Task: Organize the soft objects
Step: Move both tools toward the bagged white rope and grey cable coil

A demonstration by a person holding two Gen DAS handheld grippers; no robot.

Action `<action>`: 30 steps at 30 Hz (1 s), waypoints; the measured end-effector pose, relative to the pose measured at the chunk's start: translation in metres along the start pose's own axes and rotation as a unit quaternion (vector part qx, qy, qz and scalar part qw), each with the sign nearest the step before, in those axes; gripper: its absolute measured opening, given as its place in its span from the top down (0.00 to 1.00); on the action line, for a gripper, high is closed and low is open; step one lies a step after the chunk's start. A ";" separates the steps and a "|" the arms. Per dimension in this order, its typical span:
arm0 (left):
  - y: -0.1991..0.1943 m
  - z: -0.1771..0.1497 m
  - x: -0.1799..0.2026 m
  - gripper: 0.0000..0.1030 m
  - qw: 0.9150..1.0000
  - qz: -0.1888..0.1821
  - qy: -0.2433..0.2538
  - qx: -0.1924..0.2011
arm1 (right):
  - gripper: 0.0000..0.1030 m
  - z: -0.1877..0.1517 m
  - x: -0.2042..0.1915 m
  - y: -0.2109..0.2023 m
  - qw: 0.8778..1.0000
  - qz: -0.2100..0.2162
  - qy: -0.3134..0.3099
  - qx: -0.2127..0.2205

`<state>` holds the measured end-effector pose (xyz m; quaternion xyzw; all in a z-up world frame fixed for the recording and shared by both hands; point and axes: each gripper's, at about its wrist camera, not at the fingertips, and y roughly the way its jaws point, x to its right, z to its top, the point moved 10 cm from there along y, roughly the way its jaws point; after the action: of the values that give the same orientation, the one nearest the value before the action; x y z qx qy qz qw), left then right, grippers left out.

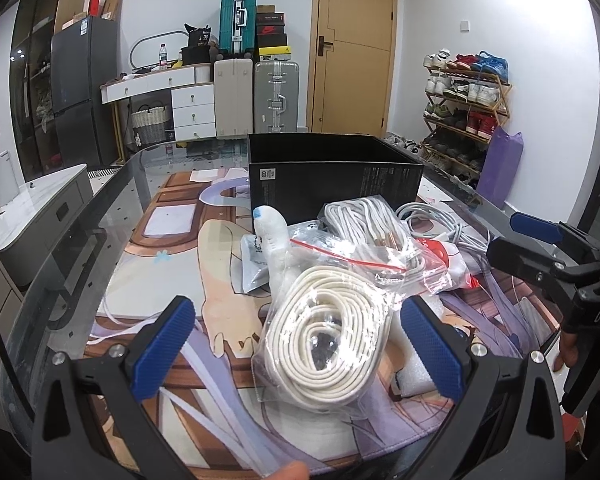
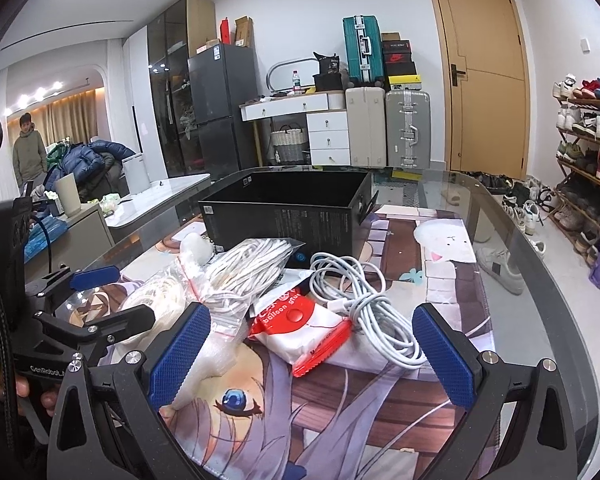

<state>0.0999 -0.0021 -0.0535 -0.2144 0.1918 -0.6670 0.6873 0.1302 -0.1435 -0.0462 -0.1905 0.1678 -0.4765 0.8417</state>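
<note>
A clear bag of coiled cream rope point(image 1: 324, 336) lies on the printed mat between the wide-apart fingers of my left gripper point(image 1: 298, 346), which is open. Behind it are a bag of white cord point(image 1: 364, 220), a white plush toy point(image 1: 272, 232) and an open black box point(image 1: 332, 176). My right gripper point(image 2: 312, 356) is open over a red-and-white packet point(image 2: 300, 328) and a loose white cable coil point(image 2: 364, 292). The black box point(image 2: 284, 208) stands beyond them. Each gripper shows in the other's view: the right gripper point(image 1: 540, 248) and the left gripper point(image 2: 96, 300).
The printed mat point(image 2: 440, 280) covers a glass table whose curved edge point(image 2: 540, 264) runs on the right. White foam point(image 2: 216, 356) lies by my right gripper's left finger. A shoe rack point(image 1: 464, 104), suitcases point(image 1: 256, 96) and two people point(image 2: 28, 148) are in the background.
</note>
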 end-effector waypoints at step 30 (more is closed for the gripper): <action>0.017 -0.012 0.003 0.00 0.997 -0.036 0.023 -0.064 | 0.00 0.006 0.057 0.028 0.994 -0.071 0.008 -0.082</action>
<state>0.1080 -0.0056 -0.0731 -0.2496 0.2416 -0.6825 0.6430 0.1815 -0.1789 -0.0603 -0.2660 0.1993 -0.5213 0.7860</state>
